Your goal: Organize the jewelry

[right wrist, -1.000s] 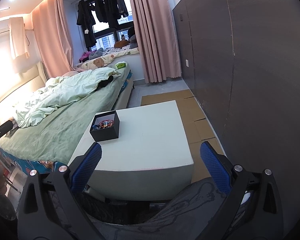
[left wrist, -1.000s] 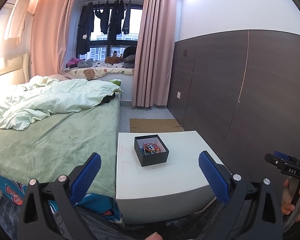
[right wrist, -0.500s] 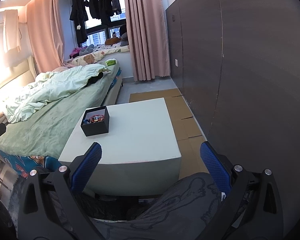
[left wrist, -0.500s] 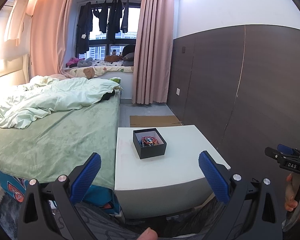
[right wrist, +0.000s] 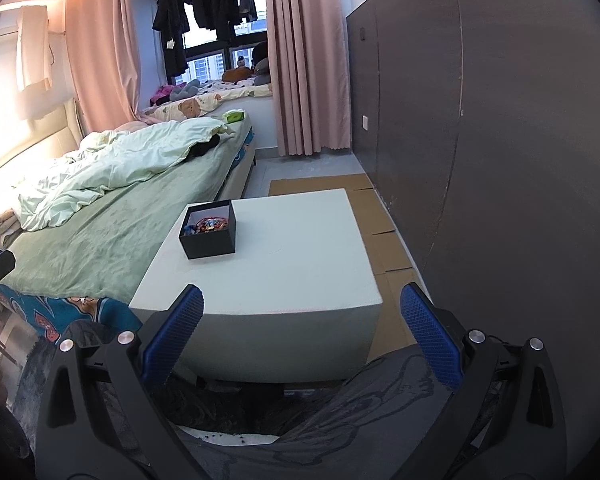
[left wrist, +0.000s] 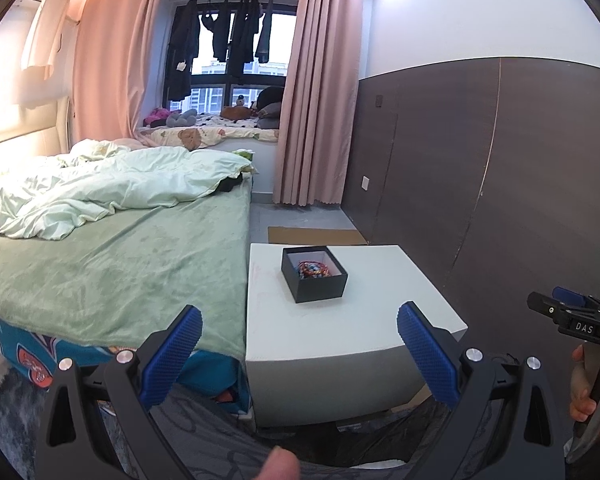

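Observation:
A small black box (left wrist: pixel 314 278) (right wrist: pixel 209 237) with a white lining sits on the white table (left wrist: pixel 360 320) (right wrist: pixel 292 264), towards its left far part. Inside lies a tangle of colourful jewelry (left wrist: pixel 313 269) (right wrist: pixel 209 224). My left gripper (left wrist: pixel 300 350) is open and empty, held well back from the table's near edge. My right gripper (right wrist: pixel 301 332) is also open and empty, short of the table's near edge. In the left wrist view the right gripper (left wrist: pixel 572 316) shows at the right edge, with a hand (left wrist: pixel 592 392) on its handle.
A bed (left wrist: pixel 112 264) with a green cover and a rumpled duvet (left wrist: pixel 112 192) borders the table's left side. A dark panelled wall (right wrist: pixel 500 160) runs on the right, with cardboard sheets (right wrist: pixel 380 220) on the floor beside it. Grey trouser legs (right wrist: pixel 380 420) lie below the grippers.
Both grippers have drawn back and risen a little, so the table and box look smaller and farther. Both stay open and empty.

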Demonstrator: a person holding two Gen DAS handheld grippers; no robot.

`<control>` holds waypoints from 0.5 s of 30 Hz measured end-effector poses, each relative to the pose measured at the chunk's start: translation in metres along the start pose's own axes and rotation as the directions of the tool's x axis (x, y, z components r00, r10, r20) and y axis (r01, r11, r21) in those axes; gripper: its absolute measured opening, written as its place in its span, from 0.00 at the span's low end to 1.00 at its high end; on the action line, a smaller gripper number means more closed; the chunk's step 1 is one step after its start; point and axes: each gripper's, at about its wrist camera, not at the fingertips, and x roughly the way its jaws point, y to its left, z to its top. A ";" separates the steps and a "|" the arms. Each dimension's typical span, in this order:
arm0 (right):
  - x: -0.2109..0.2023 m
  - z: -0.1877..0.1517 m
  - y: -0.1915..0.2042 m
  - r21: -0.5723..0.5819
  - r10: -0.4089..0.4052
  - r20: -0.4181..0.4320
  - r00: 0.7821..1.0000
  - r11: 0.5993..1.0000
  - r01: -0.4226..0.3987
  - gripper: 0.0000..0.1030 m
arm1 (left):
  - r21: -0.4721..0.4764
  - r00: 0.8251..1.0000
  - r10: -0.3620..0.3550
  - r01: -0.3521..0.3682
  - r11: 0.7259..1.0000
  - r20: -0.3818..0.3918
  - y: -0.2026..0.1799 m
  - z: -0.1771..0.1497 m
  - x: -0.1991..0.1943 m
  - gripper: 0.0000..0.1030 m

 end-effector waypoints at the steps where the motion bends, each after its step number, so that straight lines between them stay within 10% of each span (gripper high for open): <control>1: 0.000 -0.001 0.002 -0.001 0.001 -0.001 1.000 1.000 -0.001 0.96 | -0.002 1.000 0.003 -0.003 1.000 -0.001 0.002 -0.002 -0.001 0.92; 15: 0.008 -0.010 0.019 -0.022 -0.001 -0.028 1.000 1.000 0.001 0.95 | -0.011 1.000 0.000 0.000 1.000 -0.020 0.009 -0.015 -0.002 0.92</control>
